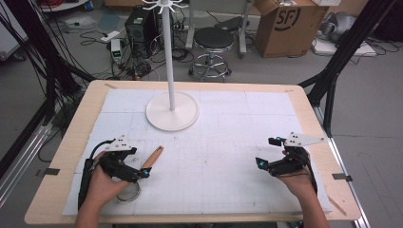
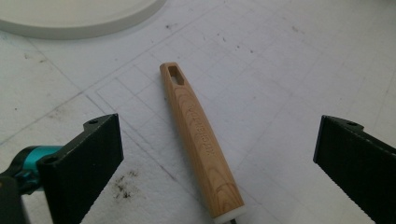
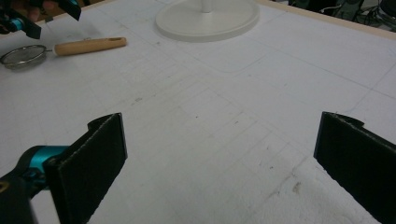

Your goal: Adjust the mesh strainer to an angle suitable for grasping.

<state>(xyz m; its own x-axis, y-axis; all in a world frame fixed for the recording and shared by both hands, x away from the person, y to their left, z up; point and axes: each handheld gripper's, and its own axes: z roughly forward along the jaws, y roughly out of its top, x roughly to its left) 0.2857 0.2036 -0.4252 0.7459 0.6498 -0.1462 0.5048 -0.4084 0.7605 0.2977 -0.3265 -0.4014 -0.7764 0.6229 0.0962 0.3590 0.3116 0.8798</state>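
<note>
A small metal strainer [image 1: 129, 192] with a light wooden handle [image 1: 153, 157] lies on the white mat at the front left. My left gripper [image 1: 139, 162] hovers open just over the handle, and a hand covers part of the mesh bowl. In the left gripper view the handle [image 2: 201, 140] runs between the wide-apart jaws of the left gripper [image 2: 217, 154], touching neither, with its hanging slot at the far end. My right gripper [image 1: 266, 152] is open at the front right above bare mat. The right gripper view shows the right gripper [image 3: 219, 158] with nothing between its jaws, and farther off the strainer [image 3: 23, 56].
A white hook stand [image 1: 167, 52] rises from a round base [image 1: 172, 111] at the back centre of the mat; that base [image 3: 208, 21] also appears in the right gripper view. The wooden table edge [image 1: 71, 128] frames the mat. A stool, boxes and cables lie beyond.
</note>
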